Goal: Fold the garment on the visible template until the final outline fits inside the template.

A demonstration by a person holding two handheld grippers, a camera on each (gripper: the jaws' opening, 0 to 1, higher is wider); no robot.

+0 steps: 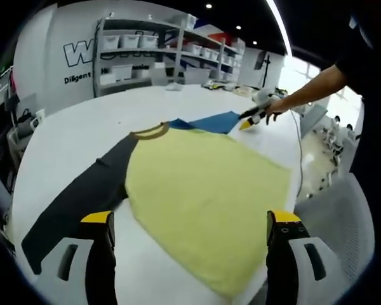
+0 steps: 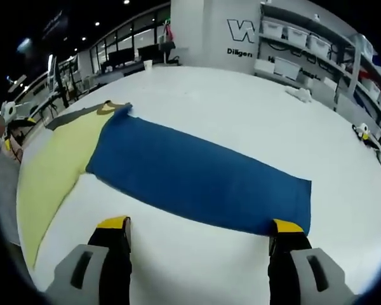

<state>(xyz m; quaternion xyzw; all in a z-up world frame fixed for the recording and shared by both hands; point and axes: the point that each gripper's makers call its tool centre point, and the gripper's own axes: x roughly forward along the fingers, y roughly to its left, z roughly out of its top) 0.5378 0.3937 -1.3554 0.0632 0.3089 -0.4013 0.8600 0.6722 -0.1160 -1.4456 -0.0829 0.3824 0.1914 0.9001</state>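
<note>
On the white table lies the garment, spread flat: a yellow body with a black sleeve running off to one side and a dark collar at its far end. Beyond the collar, touching the garment's far edge, sits a blue cloth, a long flat strip that may be the garment's other sleeve or the template; I cannot tell which.

Near the garment's near edge the left claw hovers with jaws spread wide, holding nothing. Beside the blue cloth's near long edge the right claw is likewise released and empty, one jaw tip at the cloth's corner, though contact is unclear.

Judging by the flat, unfolded cloth, folding has barely begun; this looks like the approach to a first grasp. Next, each claw likely needs to drop to the nearest fabric edge, pinch a single layer and carry it over toward the garment's middle.
</note>
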